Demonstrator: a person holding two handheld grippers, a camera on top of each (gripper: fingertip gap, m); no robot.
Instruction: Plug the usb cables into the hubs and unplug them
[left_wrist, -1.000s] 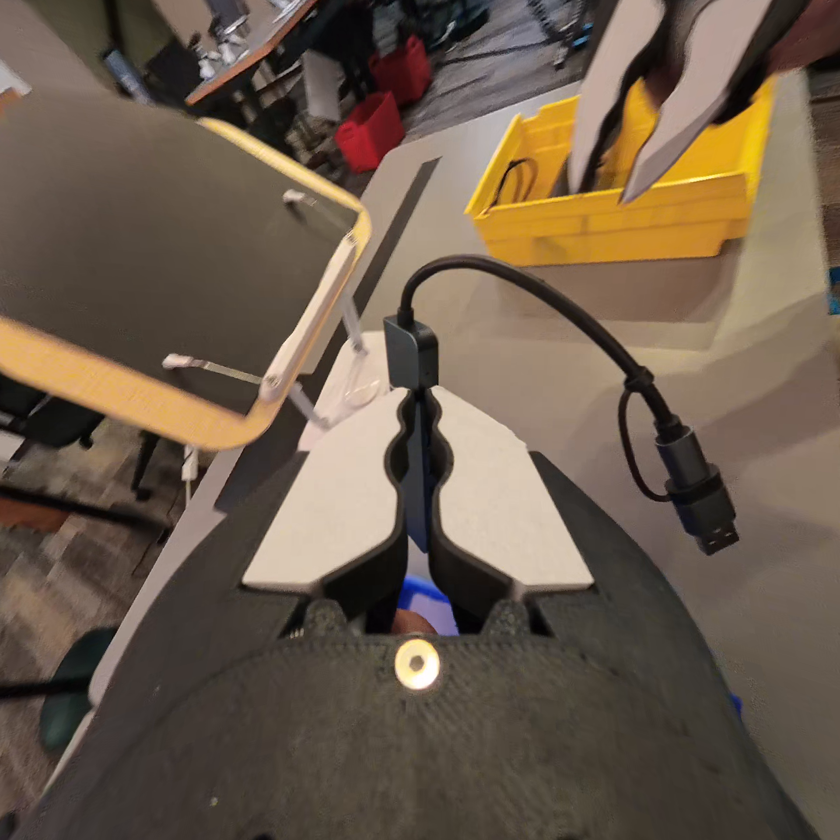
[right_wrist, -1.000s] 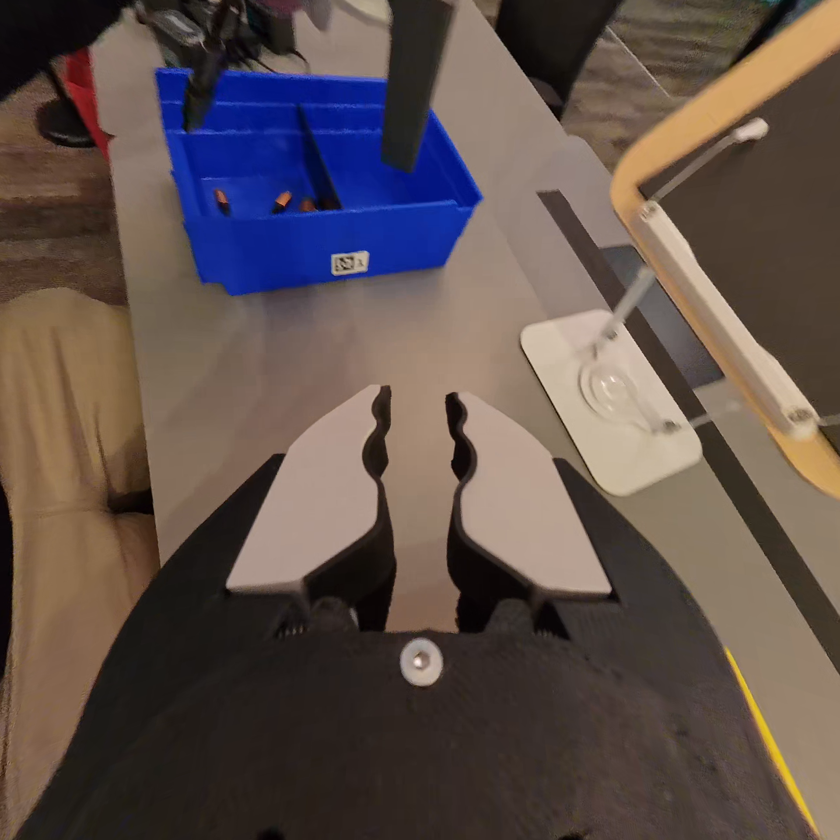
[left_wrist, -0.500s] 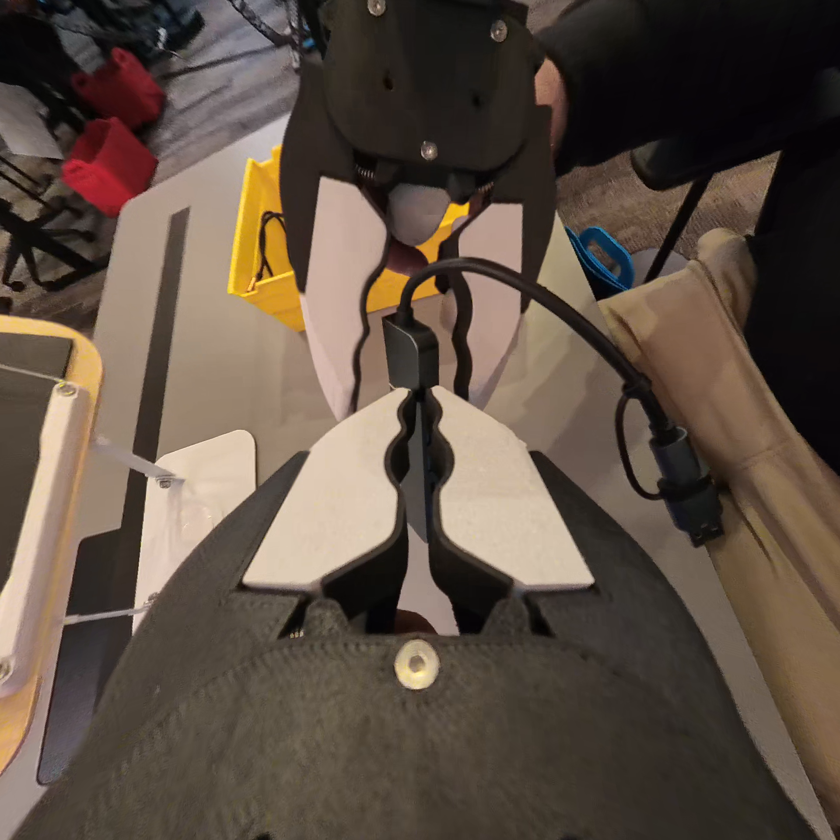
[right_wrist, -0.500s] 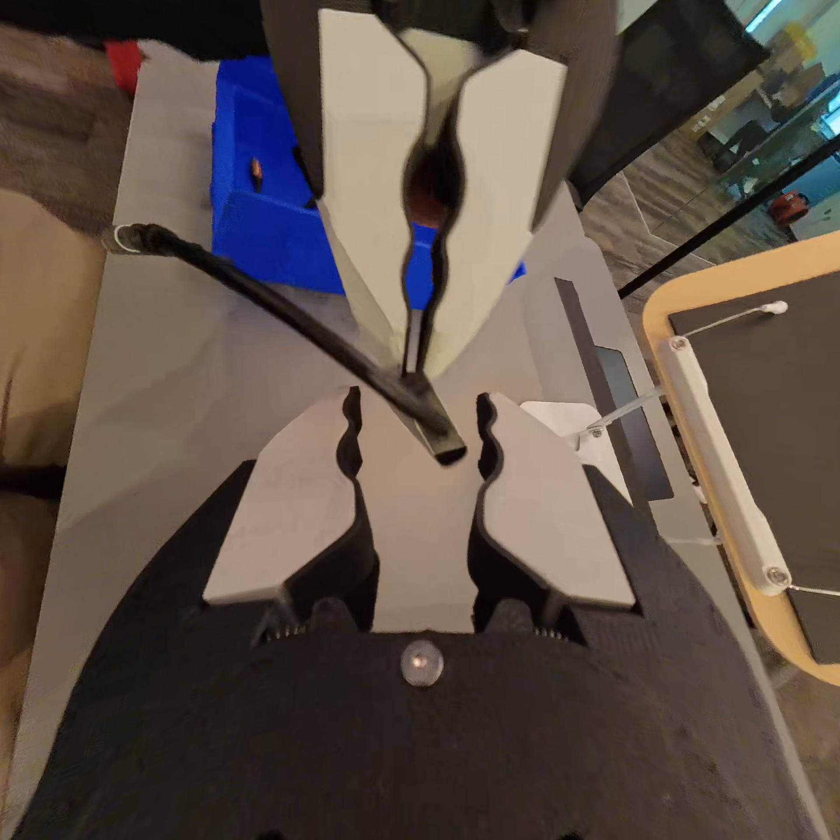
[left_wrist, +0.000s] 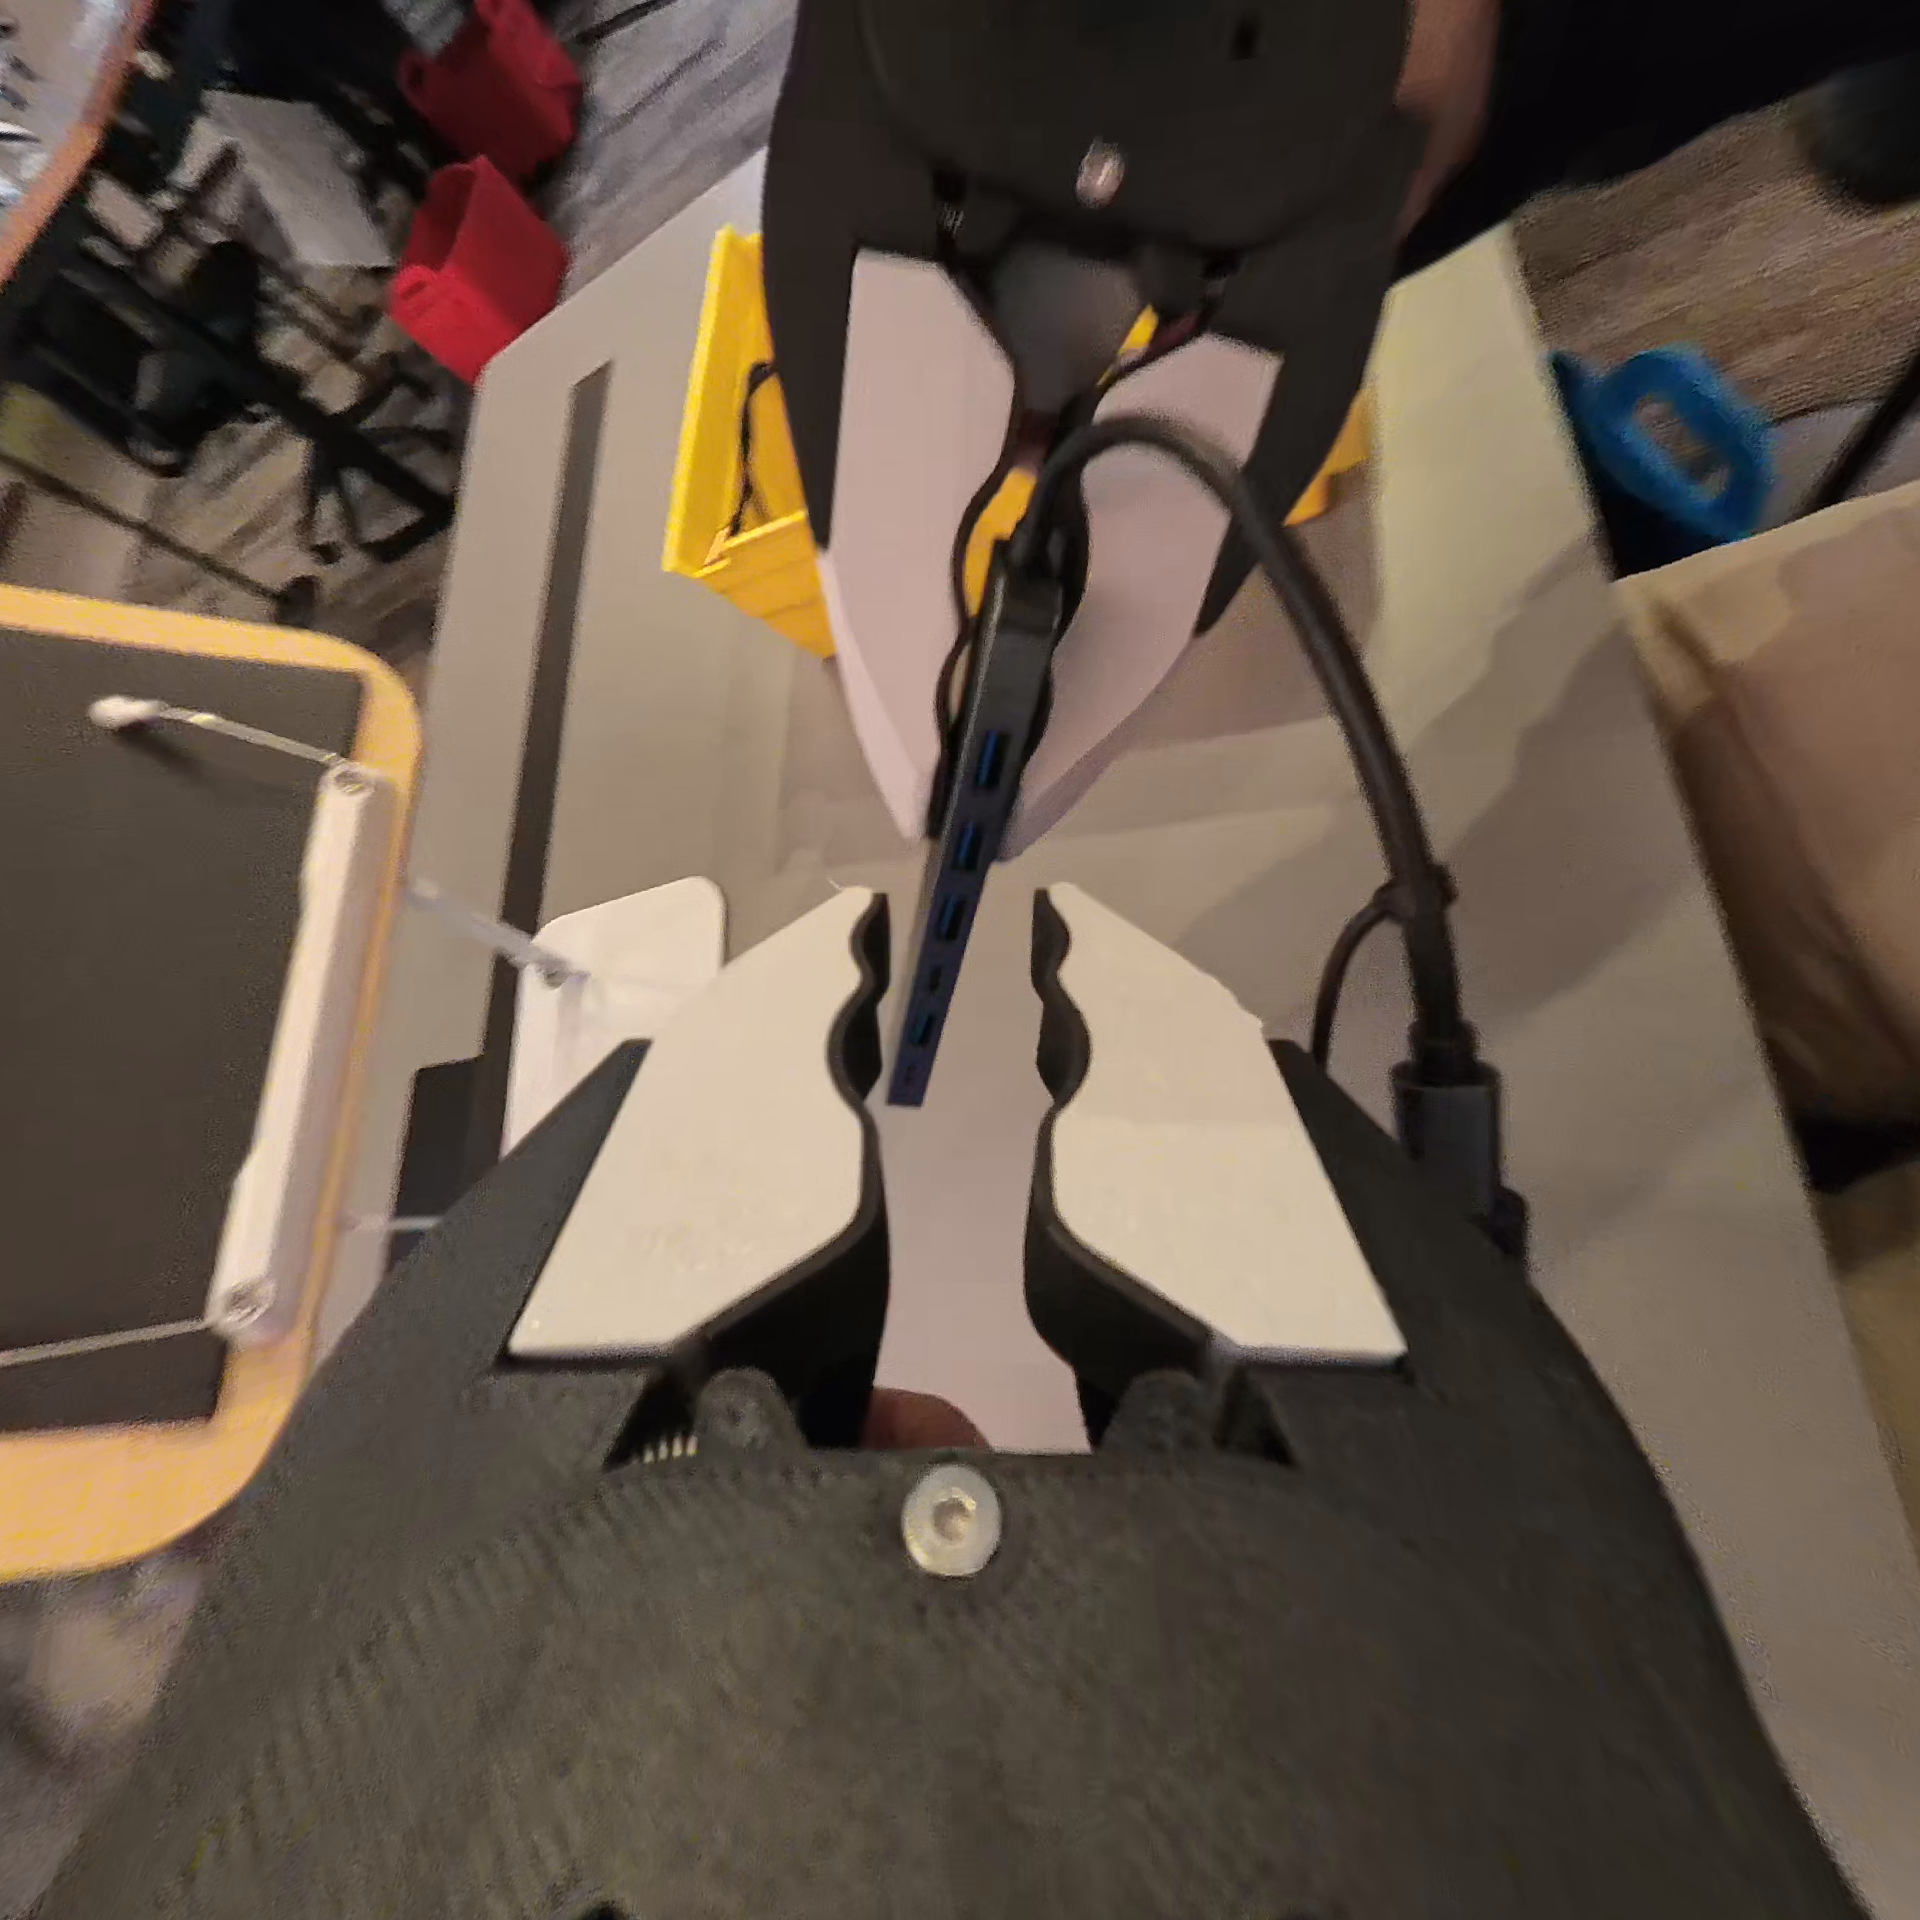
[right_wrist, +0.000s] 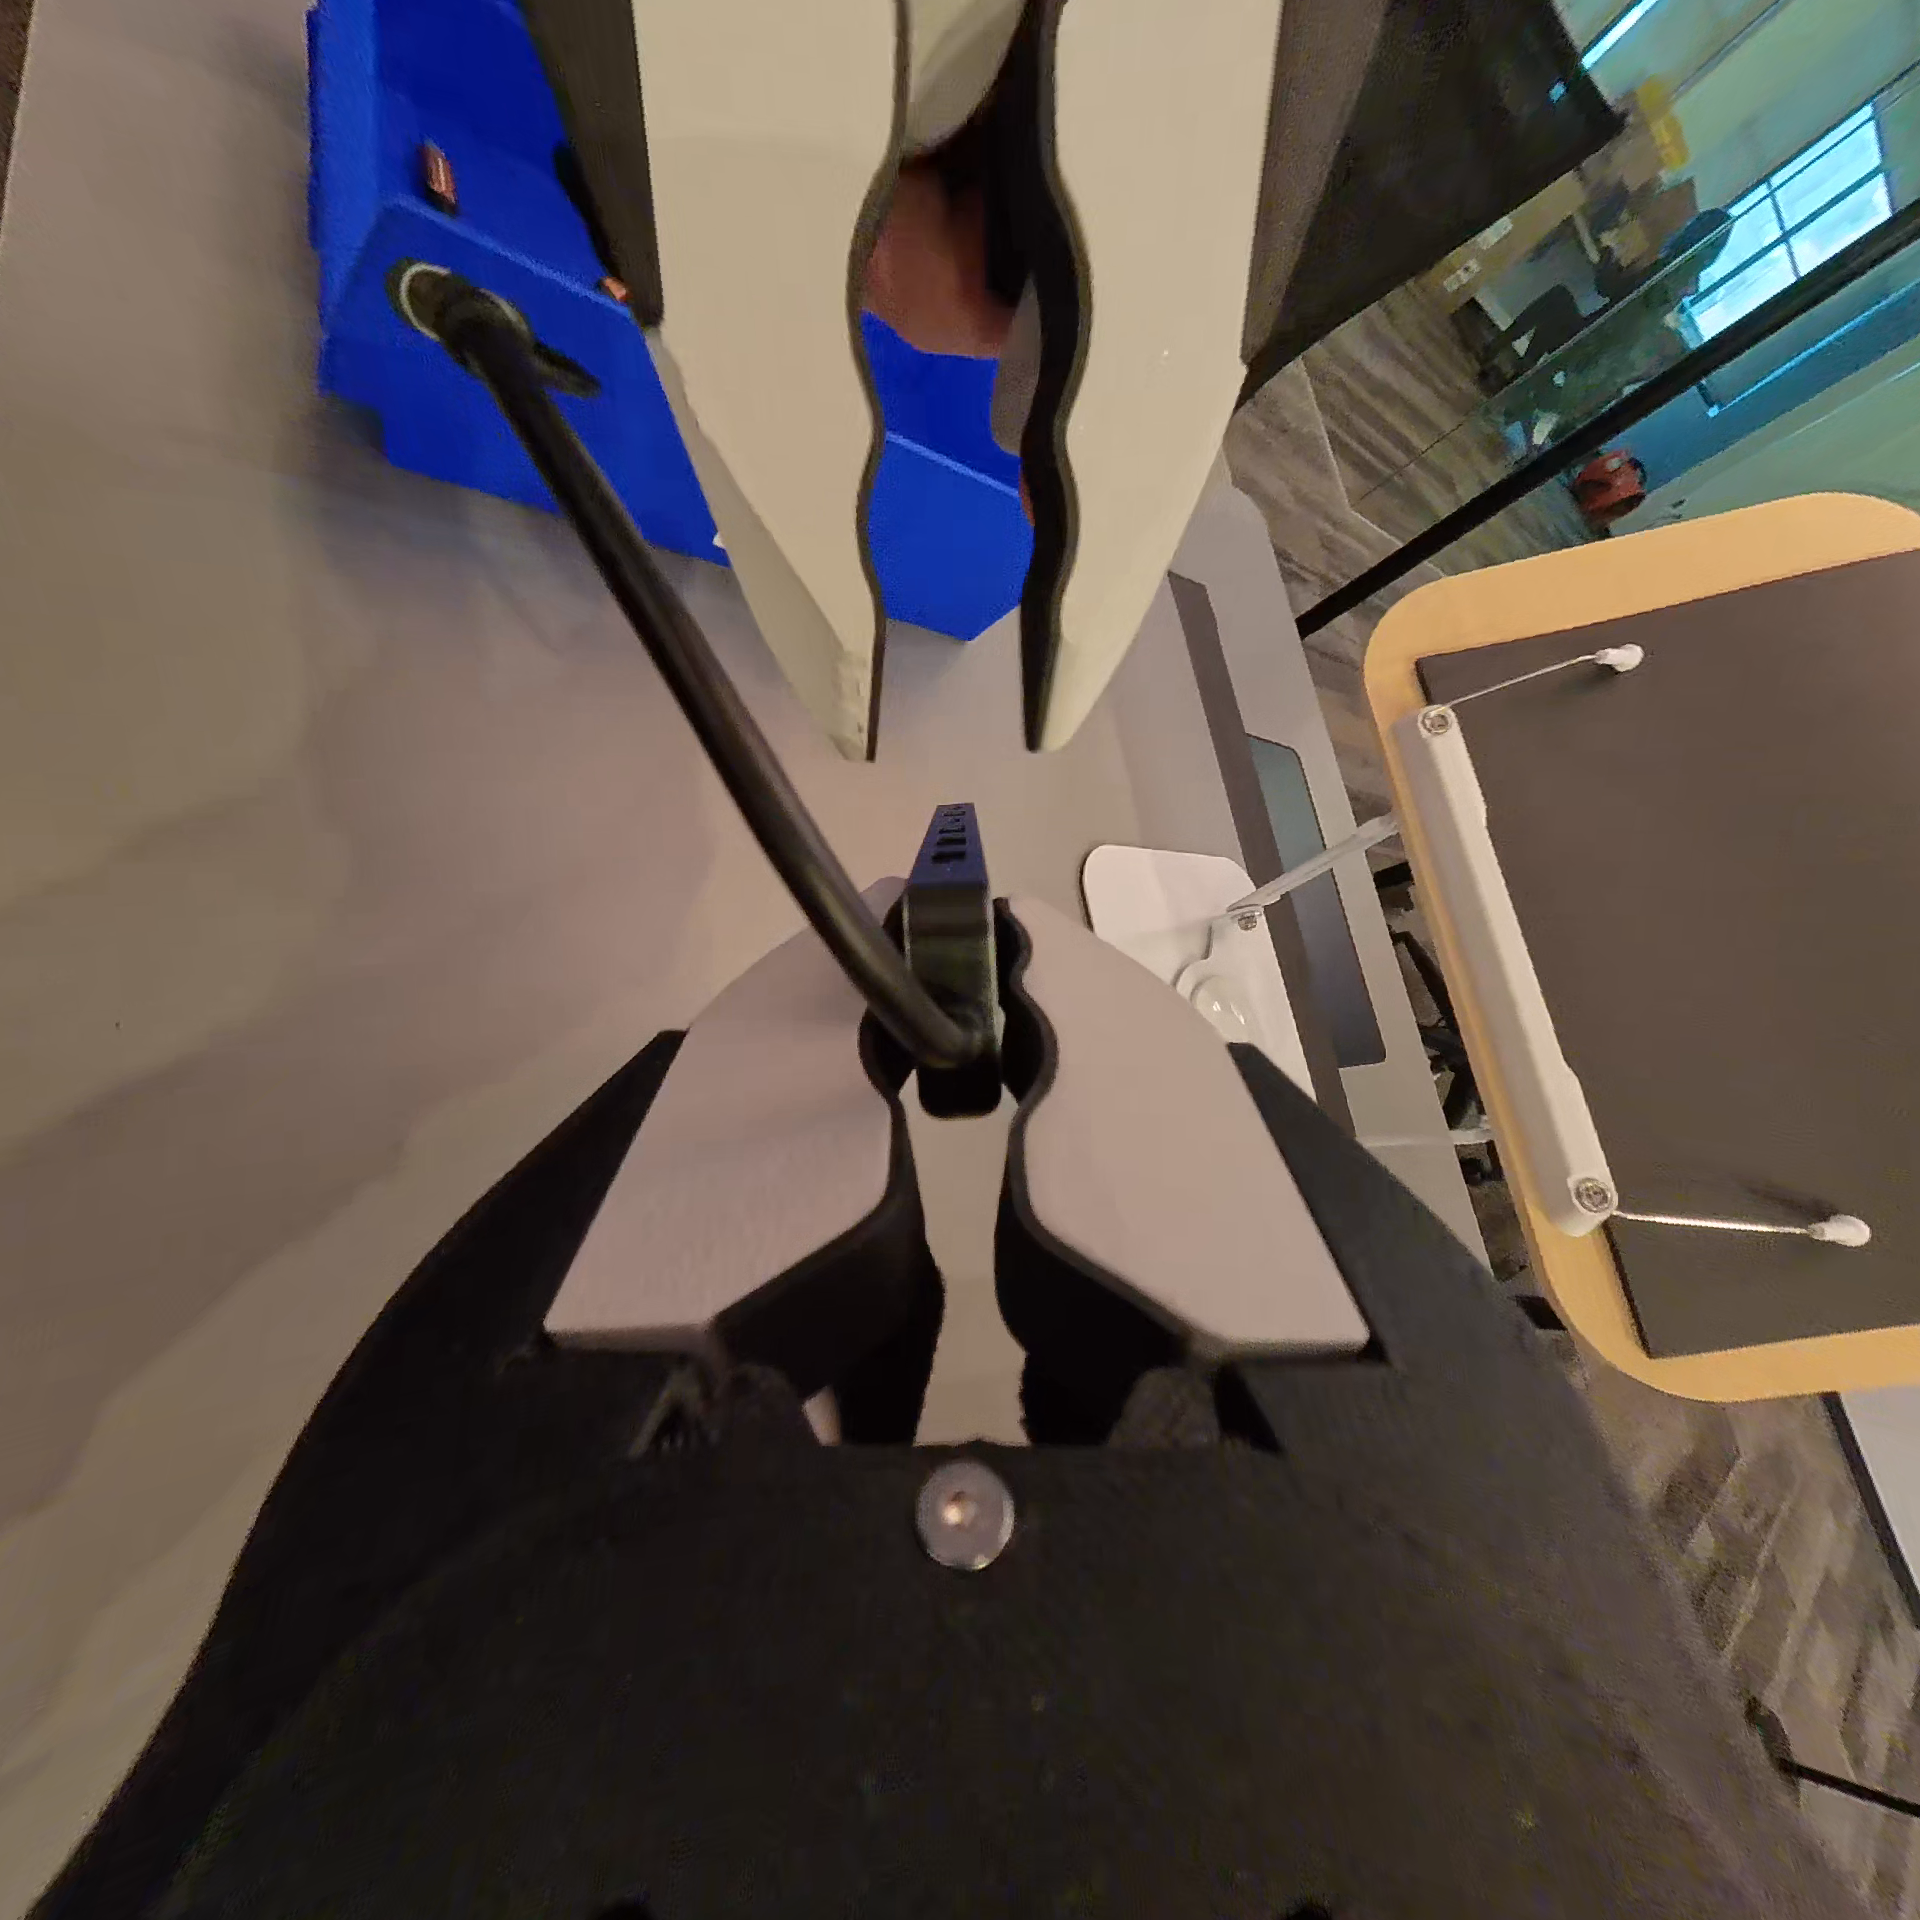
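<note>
A slim dark USB hub (left_wrist: 961, 883) with blue ports hangs in the air between the two grippers. My right gripper (right_wrist: 951, 904) is shut on the hub's cable end (right_wrist: 948, 935); in the left wrist view it reaches in from above (left_wrist: 966, 821). My left gripper (left_wrist: 958, 899) is open, with the hub's free end between its fingers and not clamped. It shows opposite in the right wrist view (right_wrist: 948, 743). The hub's black cable (left_wrist: 1340, 665) loops down to a loose plug (left_wrist: 1449, 1122). The cable also shows in the right wrist view (right_wrist: 665, 644).
A yellow bin (left_wrist: 738, 499) stands on the grey table behind the right gripper. A blue bin (right_wrist: 436, 416) stands behind the left one. A dark board with a tan rim (right_wrist: 1662, 935) on a white stand base (right_wrist: 1164, 883) stands at the table edge. A person's beige trouser leg (left_wrist: 1766, 779) is close.
The two grippers came together. My right gripper closed on the hub's cable end, and my left gripper opened and let go of the hub.
</note>
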